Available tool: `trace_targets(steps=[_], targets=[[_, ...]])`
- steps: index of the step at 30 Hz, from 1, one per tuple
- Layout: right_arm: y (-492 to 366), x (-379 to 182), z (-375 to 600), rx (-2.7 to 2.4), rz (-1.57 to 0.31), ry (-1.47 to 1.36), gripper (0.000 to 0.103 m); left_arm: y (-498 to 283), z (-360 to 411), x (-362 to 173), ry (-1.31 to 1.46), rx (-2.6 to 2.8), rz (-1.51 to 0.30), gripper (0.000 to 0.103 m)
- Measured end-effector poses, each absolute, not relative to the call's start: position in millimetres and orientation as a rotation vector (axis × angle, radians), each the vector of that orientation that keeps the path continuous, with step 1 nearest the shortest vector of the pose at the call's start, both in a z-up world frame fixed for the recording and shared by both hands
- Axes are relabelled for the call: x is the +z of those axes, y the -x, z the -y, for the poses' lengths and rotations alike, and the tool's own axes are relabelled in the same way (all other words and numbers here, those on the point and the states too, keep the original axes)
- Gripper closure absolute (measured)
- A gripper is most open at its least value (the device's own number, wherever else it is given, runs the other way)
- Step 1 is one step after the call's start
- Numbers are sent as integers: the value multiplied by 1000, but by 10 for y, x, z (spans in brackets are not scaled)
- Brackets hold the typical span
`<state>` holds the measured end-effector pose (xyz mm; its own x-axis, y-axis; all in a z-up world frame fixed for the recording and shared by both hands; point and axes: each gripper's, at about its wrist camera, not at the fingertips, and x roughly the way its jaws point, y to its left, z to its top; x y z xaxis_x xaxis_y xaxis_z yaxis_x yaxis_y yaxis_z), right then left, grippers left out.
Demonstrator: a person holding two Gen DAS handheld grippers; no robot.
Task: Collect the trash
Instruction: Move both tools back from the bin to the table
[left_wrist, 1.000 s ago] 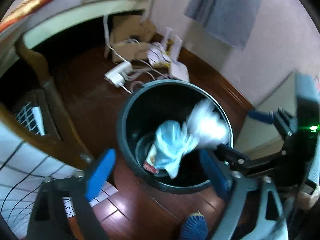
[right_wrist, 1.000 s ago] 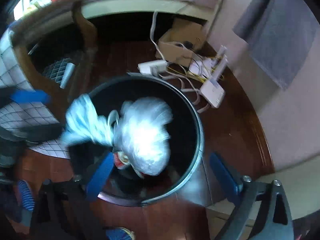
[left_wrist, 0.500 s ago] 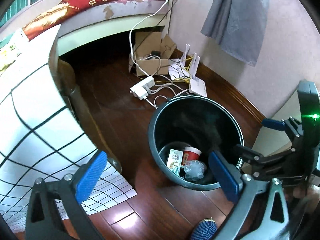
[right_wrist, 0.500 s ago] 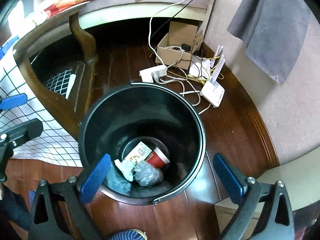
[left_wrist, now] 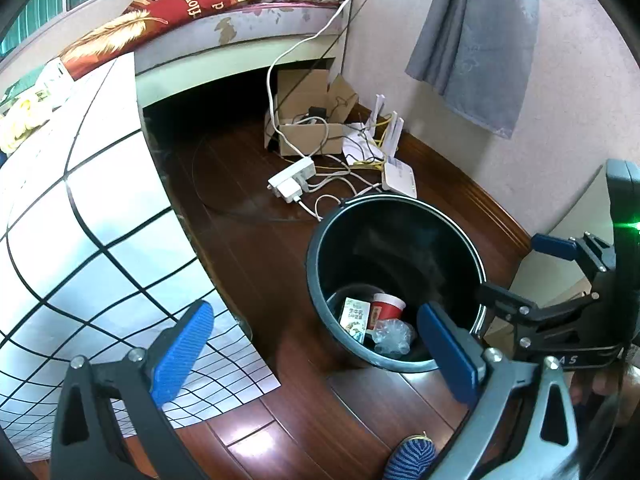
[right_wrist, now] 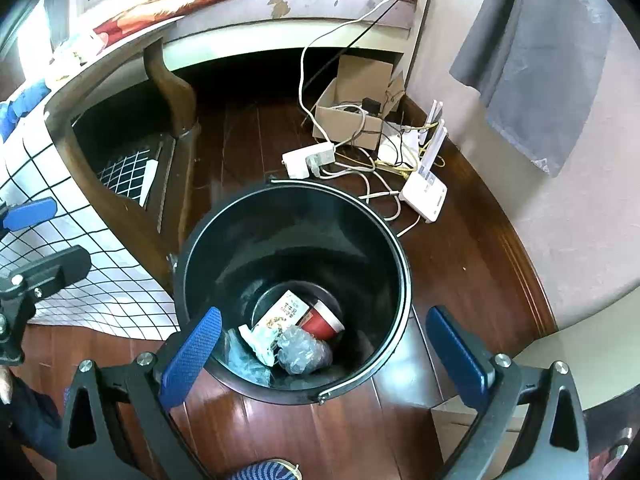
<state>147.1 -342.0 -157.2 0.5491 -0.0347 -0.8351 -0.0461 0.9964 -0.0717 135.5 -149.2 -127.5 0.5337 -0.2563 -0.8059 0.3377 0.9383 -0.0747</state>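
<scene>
A black trash bin (left_wrist: 320,240) (right_wrist: 400,256) stands on the wooden floor. In it lie a red cup (left_wrist: 386,308) (right_wrist: 322,322), a printed carton (left_wrist: 354,314) (right_wrist: 282,312), a crumpled clear plastic wrap (left_wrist: 392,336) (right_wrist: 302,352) and a white tissue (right_wrist: 260,340). My left gripper (left_wrist: 316,348) is open and empty, above the floor left of the bin. My right gripper (right_wrist: 324,356) is open and empty over the bin's near rim; it also shows at the right of the left wrist view (left_wrist: 516,272).
A table with a white grid-pattern cloth (left_wrist: 80,220) (right_wrist: 92,276) and wooden legs (right_wrist: 172,84) stands left of the bin. A power strip (left_wrist: 292,180), cables, a router (left_wrist: 398,178) and a cardboard box (left_wrist: 308,128) lie behind the bin. A grey cloth (left_wrist: 476,40) hangs on the wall.
A second ago blue-white and silvery trash was falling into the bin. It now lies at the bottom. Both grippers have risen and pulled back; the left one has shifted left.
</scene>
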Motion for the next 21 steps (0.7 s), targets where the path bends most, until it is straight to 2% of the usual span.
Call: trace_targets(steps=[21], targets=[[-1285,-1127,3250,15,-878,91,0,-1137,1216,-948,-70,-292,-890,1]])
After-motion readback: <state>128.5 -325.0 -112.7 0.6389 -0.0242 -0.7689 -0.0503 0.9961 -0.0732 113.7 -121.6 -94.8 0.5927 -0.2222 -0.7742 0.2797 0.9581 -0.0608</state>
